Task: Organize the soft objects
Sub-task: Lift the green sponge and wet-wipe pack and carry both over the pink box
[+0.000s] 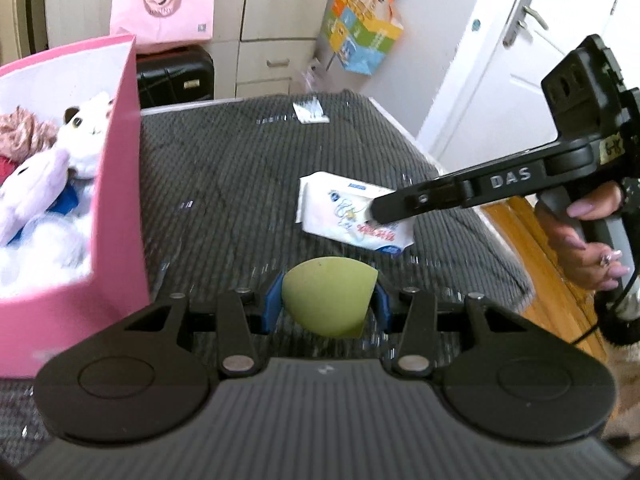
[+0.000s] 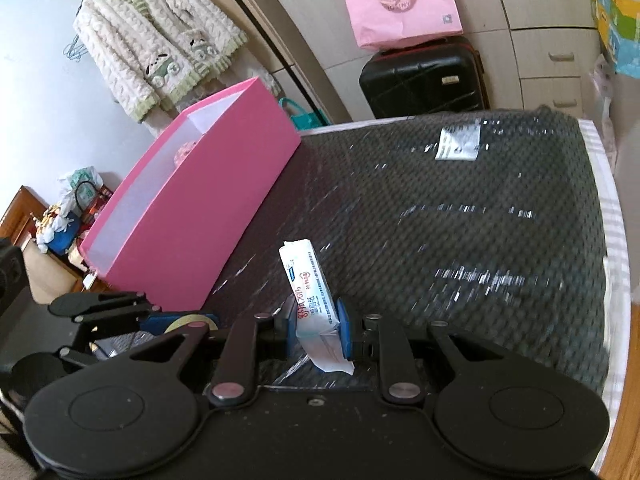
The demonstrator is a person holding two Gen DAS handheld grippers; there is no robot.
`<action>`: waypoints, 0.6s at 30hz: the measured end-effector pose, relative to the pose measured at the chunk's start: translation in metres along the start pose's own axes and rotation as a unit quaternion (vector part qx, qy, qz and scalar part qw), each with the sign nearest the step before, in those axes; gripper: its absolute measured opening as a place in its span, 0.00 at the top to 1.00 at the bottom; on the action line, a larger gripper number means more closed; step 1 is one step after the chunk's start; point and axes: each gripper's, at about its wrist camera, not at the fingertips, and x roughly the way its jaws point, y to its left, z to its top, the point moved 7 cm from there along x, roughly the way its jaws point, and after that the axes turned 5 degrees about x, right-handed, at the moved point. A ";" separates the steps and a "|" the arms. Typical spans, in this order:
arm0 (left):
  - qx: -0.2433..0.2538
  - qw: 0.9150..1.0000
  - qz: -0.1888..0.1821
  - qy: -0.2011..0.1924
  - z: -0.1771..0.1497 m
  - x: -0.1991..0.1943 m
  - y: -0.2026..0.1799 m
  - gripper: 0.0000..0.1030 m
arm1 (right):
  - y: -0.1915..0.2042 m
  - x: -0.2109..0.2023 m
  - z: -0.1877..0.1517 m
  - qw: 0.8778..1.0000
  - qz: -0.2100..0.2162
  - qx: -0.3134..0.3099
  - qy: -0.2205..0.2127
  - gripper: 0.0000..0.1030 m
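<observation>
My left gripper point(image 1: 326, 304) is shut on a green egg-shaped sponge point(image 1: 330, 300), held above the dark knitted bed cover point(image 1: 224, 184). The pink box point(image 1: 120, 208) stands just left of it, with several plush toys point(image 1: 52, 184) inside. My right gripper point(image 2: 318, 330) is shut on a white pack of wet wipes point(image 2: 308, 292), which sticks up edgewise between the blue pads. In the left wrist view that pack point(image 1: 344, 216) hangs above the cover at the right gripper's tip point(image 1: 380, 210). In the right wrist view the pink box point(image 2: 208, 200) lies ahead to the left, and the left gripper point(image 2: 180, 322) shows at lower left.
A black suitcase point(image 2: 424, 80) with a pink paper bag point(image 2: 400, 4) on it stands beyond the bed. A white label point(image 2: 458, 144) lies on the far cover. A fleece jacket point(image 2: 156, 40) hangs at the wall, a colourful bag point(image 1: 364, 40) by the white door point(image 1: 540, 60).
</observation>
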 end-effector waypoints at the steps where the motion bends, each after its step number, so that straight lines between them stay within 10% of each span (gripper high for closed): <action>1: 0.001 1.000 -0.002 0.006 -0.004 -0.005 0.001 0.57 | 0.004 -0.003 -0.004 1.000 0.000 0.000 0.003 0.76; 18: 0.007 1.000 -0.010 0.018 -0.044 -0.099 0.038 0.57 | 0.094 -0.033 -0.043 0.997 0.073 -0.014 0.016 0.75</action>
